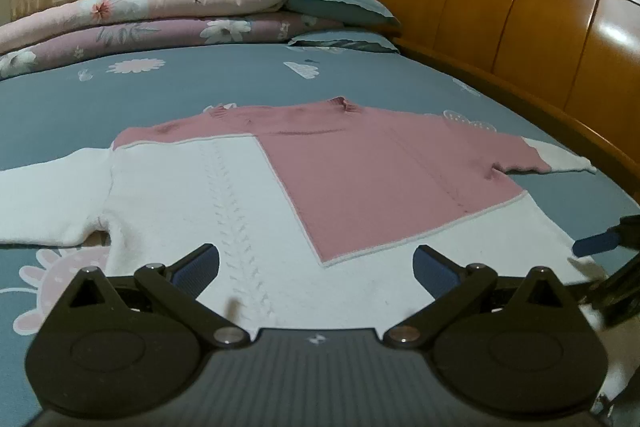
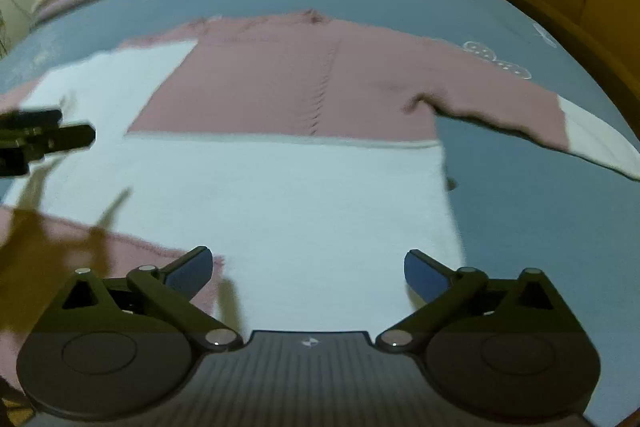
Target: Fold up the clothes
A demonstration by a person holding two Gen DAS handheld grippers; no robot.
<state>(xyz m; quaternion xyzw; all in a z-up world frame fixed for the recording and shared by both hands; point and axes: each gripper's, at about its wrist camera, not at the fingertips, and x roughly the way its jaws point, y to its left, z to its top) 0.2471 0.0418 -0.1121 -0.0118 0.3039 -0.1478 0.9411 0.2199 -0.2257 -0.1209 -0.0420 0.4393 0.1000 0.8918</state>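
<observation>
The pink-and-white sweater (image 1: pixel 304 183) lies spread flat on the bed (image 1: pixel 240 79), neckline toward the far side, both sleeves stretched outward and the hem nearest the cameras. That layout leaves every edge reachable for a fold. The left gripper (image 1: pixel 316 267) hovers over the white hem with jaws spread wide and gripping nothing; the right gripper (image 2: pixel 308 271) hangs likewise released over the hem's other end, so each hand is placed to take one lower corner.

A sweater (image 1: pixel 248 187) lies flat on the bed (image 1: pixel 360 79), quilts (image 1: pixel 160 23) and pillows (image 1: pixel 340 3) stacked behind it.
</observation>
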